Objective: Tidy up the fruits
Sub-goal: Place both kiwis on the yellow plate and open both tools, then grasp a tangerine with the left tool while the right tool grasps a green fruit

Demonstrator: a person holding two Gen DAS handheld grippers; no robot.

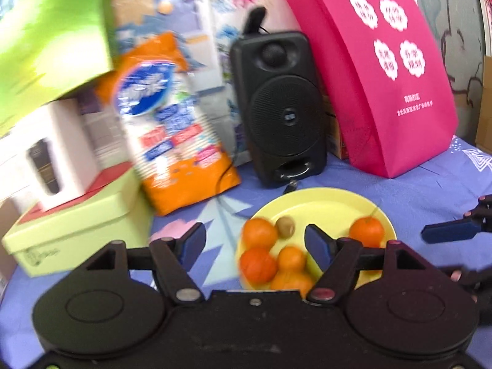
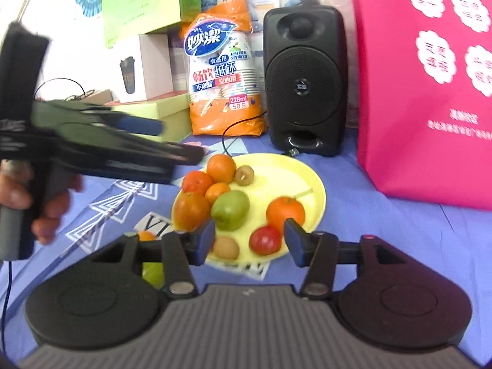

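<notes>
A yellow plate (image 2: 304, 175) on the blue cloth holds several oranges (image 2: 220, 168), a green apple (image 2: 230, 209), a red fruit (image 2: 265, 240) and two small brown fruits (image 2: 244, 175). My right gripper (image 2: 249, 241) is open and empty, just above the plate's near rim. An orange (image 2: 146, 235) and a green fruit (image 2: 152, 273) lie on the cloth behind its left finger. My left gripper (image 1: 255, 246) is open and empty over the plate's (image 1: 326, 206) left part, above the oranges (image 1: 259, 233). It also shows in the right wrist view (image 2: 172, 141), left of the plate.
A black speaker (image 2: 304, 80) with a cable stands behind the plate. A pink bag (image 2: 430, 77) stands at the right. An orange pack of paper cups (image 2: 224, 70), a white box (image 2: 138, 67) and green boxes (image 2: 144, 3) stand at the back left.
</notes>
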